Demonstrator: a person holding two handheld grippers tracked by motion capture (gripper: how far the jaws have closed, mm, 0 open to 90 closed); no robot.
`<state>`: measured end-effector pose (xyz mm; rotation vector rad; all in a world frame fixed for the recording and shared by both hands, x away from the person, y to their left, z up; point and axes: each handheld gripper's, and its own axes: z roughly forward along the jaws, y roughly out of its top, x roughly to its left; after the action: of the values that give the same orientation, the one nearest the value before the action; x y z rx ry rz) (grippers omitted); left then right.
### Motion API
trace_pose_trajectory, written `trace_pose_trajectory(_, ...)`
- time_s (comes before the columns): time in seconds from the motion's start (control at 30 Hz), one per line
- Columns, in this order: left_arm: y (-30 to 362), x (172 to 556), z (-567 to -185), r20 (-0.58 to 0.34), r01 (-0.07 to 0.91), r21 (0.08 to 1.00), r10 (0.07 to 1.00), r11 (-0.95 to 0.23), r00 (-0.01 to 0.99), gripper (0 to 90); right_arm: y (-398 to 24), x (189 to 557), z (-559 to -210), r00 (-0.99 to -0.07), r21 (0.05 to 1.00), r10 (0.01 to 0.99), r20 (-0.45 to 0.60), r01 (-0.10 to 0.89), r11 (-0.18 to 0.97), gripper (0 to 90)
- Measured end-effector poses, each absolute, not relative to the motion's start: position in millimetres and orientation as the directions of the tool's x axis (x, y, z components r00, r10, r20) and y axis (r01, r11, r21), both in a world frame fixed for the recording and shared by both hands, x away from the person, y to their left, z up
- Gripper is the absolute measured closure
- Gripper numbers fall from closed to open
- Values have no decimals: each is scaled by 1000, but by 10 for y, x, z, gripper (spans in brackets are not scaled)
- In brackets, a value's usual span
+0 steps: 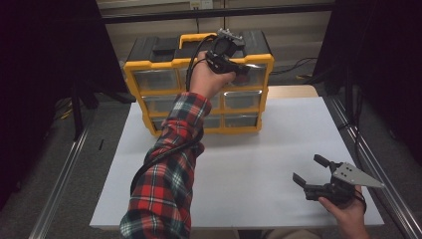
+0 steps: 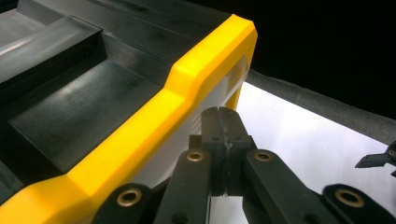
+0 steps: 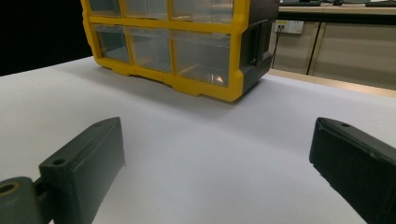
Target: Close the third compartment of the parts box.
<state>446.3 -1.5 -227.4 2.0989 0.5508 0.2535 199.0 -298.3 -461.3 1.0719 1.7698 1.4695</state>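
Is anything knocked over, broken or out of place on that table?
Nothing stands out. The yellow drawer cabinet stands upright and square on the white table, its clear drawers looking pushed in. The left gripper, jaws shut, is up at its top front edge; the right gripper rests open.

The drawer cabinet (image 1: pixel 199 84) stands at the table's (image 1: pixel 259 164) far edge.

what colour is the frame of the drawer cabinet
Yellow, with a black top; the drawer cabinet frame shows best in the right gripper view.
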Motion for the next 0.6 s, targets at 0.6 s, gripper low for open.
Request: trace_pose_trajectory(0.6,9,4444,-2310,-32,289,852,507,-437,861,897,-2983,1992,-4613,-498,976,866,45,205,67,28)
